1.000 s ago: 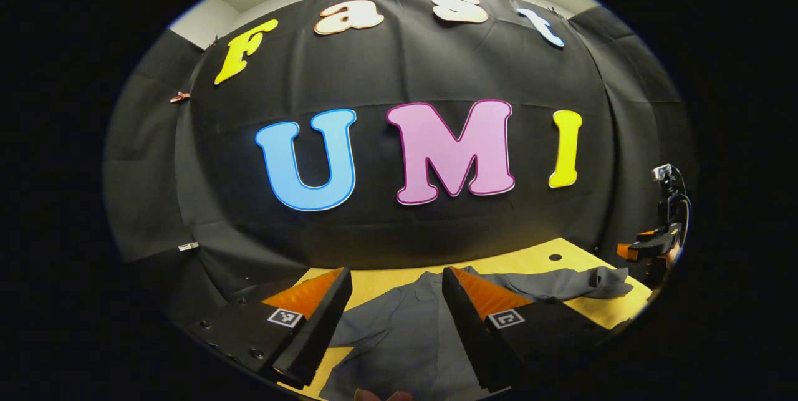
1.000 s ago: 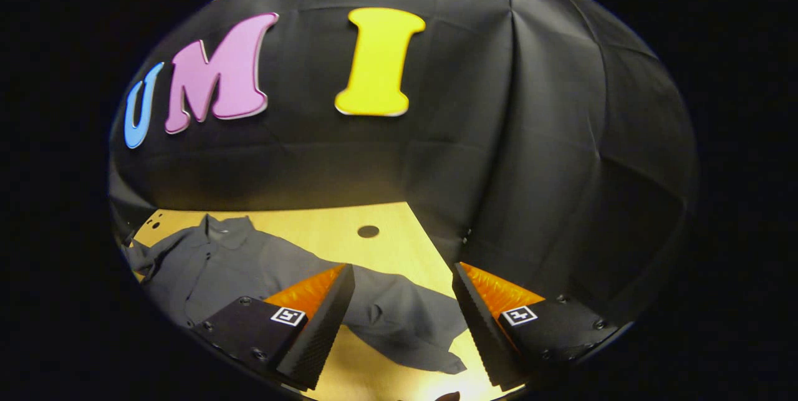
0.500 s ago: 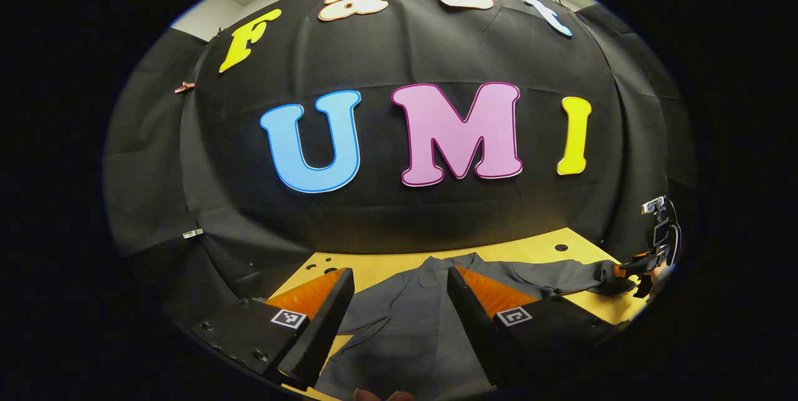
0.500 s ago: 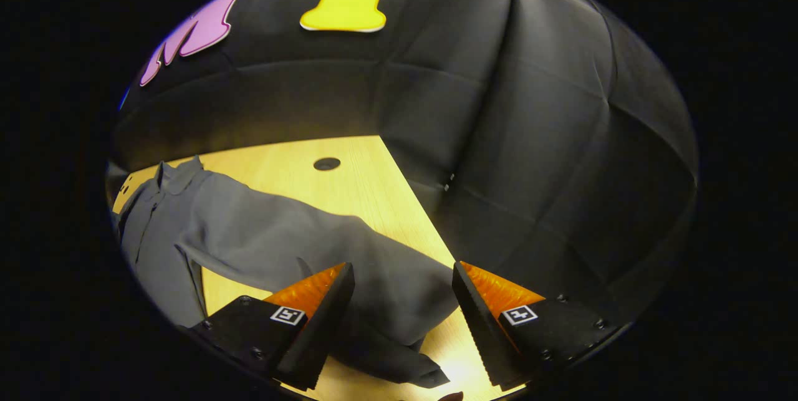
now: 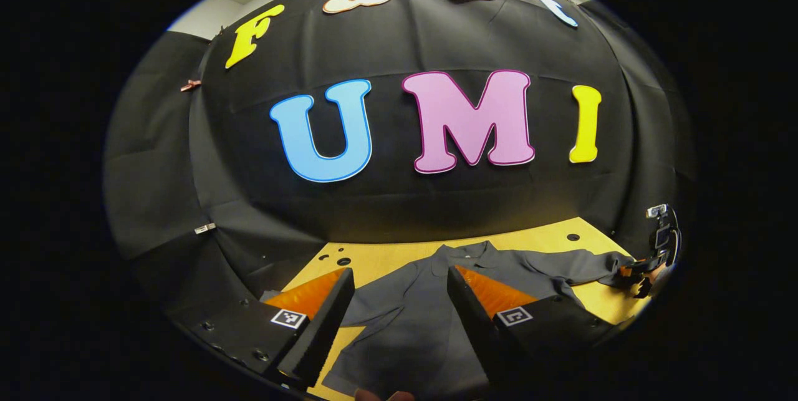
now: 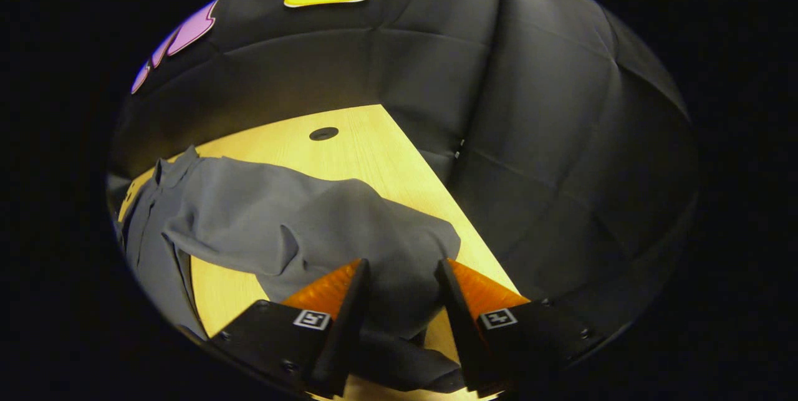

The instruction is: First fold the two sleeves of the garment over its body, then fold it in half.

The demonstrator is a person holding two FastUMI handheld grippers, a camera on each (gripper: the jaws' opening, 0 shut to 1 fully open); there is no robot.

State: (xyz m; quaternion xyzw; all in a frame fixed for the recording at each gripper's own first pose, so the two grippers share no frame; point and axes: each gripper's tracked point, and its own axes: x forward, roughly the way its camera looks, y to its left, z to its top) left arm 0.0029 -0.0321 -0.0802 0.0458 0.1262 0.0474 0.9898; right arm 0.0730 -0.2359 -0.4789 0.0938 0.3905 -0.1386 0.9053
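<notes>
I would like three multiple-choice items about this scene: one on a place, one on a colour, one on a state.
1. Where does the shirt lie?
A. on the wooden table
B. on the floor
C. on a hanger

2. What colour is the shirt?
A. white
B. grey
C. red

3. How does the right gripper stand at the right sleeve?
A. far off, jaws shut
B. jaws apart, one on each side of the sleeve's end
C. holding it high in the air

Key: 1 A, the shirt is spread on the yellow wood; 2 B, the cloth is dark grey in both views; 3 B, in the right gripper view there is a gap between the jaws with sleeve cloth in it.
</notes>
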